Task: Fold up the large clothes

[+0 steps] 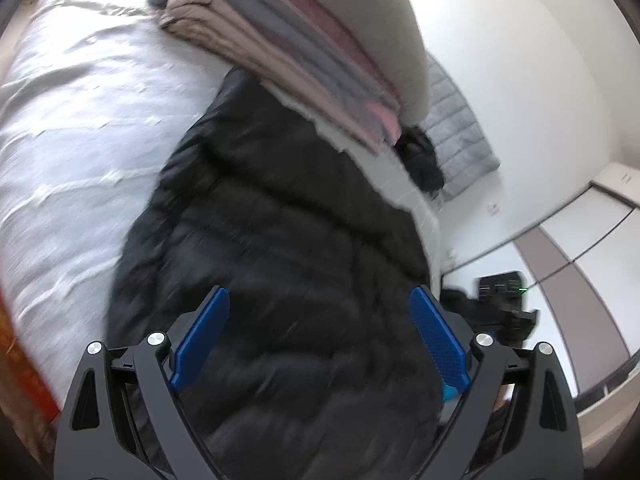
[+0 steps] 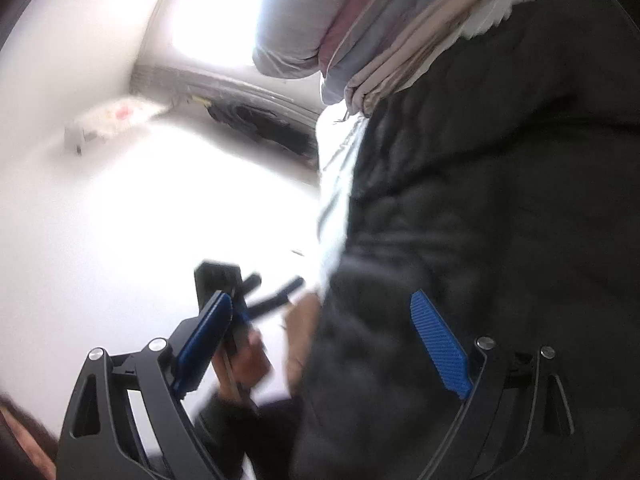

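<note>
A black puffer jacket (image 1: 280, 232) lies lengthwise on the white bed (image 1: 80, 120). My left gripper (image 1: 320, 300) hovers over its near end, jaws wide open and empty, blue pads (image 1: 200, 336) apart. In the right wrist view the same jacket (image 2: 500, 200) fills the right side, at the bed's edge. My right gripper (image 2: 320, 304) is open and empty beside the jacket's edge. The other gripper (image 2: 240, 292) and the hand holding it show blurred past its left pad. Both views are motion-blurred.
A stack of folded clothes (image 1: 288, 40) in beige, grey and pink with a pale pillow on top sits at the jacket's far end; it also shows in the right wrist view (image 2: 380, 28). A grey rug (image 1: 460, 136), white walls and wardrobe doors (image 1: 580, 264) lie beyond the bed.
</note>
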A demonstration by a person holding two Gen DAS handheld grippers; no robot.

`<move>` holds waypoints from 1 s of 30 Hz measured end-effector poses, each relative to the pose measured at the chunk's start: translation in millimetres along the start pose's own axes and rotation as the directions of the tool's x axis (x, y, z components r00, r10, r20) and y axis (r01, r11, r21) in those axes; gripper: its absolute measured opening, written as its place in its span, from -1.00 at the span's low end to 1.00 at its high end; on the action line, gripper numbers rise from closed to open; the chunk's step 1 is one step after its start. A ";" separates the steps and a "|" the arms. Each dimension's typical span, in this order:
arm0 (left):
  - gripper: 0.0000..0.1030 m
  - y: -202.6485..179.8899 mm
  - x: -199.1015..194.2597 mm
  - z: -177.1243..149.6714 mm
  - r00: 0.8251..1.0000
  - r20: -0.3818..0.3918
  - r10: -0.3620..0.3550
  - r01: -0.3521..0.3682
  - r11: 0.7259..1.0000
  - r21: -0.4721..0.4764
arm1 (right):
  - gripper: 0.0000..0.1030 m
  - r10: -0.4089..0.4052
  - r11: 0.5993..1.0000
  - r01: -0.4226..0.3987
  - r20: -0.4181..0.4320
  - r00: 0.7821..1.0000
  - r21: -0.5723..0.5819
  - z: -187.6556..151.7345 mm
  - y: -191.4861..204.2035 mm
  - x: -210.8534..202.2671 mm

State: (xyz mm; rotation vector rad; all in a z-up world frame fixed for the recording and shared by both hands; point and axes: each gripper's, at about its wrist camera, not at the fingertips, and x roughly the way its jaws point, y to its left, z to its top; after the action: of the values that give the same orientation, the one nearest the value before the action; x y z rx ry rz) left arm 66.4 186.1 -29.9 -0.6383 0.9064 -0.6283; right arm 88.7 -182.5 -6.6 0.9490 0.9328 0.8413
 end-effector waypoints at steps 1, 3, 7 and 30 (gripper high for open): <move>0.72 -1.3 7.5 4.7 1.000 0.012 -0.013 0.013 1.000 -0.008 | 0.71 0.032 0.999 -0.032 -0.002 0.999 0.042 8.2 -9.2 19.7; 0.72 1.9 30.6 10.7 0.999 0.010 -0.034 0.035 0.998 -0.043 | 0.71 0.100 0.987 -0.095 -0.026 0.995 0.131 14.6 -32.5 59.2; 0.72 21.0 76.7 -9.5 0.980 -0.149 0.133 -0.133 0.991 0.009 | 0.65 -0.063 0.995 0.078 -0.236 0.970 0.055 -13.3 -55.6 106.5; 0.82 93.9 -71.8 -71.6 0.942 -0.281 0.183 -0.204 0.978 -0.048 | 0.86 -0.330 0.920 0.277 0.169 0.929 0.276 -187.0 -111.2 -356.9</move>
State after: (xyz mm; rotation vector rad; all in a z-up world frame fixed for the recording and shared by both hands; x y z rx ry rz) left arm -8.0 282.7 -95.2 -0.5290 1.2426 -0.5134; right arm -191.8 -486.6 -65.8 1.0514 0.9823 0.3528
